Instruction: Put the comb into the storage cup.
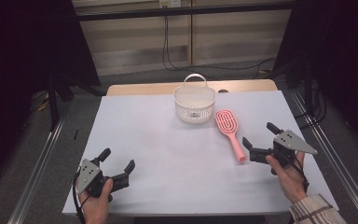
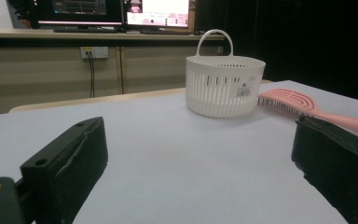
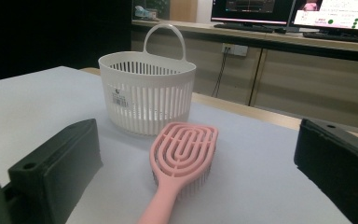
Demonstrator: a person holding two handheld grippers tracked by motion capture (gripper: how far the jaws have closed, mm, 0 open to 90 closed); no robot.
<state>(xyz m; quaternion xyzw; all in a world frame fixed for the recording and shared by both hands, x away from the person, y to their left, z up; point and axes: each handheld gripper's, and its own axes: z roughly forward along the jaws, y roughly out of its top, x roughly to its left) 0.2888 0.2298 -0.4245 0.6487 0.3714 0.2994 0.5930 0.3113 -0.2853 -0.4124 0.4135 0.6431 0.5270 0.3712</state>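
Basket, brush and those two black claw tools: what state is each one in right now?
Basket: upright, empty as far as can be seen, handle up.
Hairbrush: lying flat beside the basket, bristles down, not held.
Left gripper: jaws open, holding nothing.
Right gripper: jaws open, near the brush handle, holding nothing.

Pink plastic vented hairbrush [image 1: 230, 129]; white slotted plastic basket [image 1: 194, 103] with white loop handle. Bench [image 1: 168, 149] surface pale lilac-white, tan edge. Person's checked beige sleeve [image 1: 314, 211].
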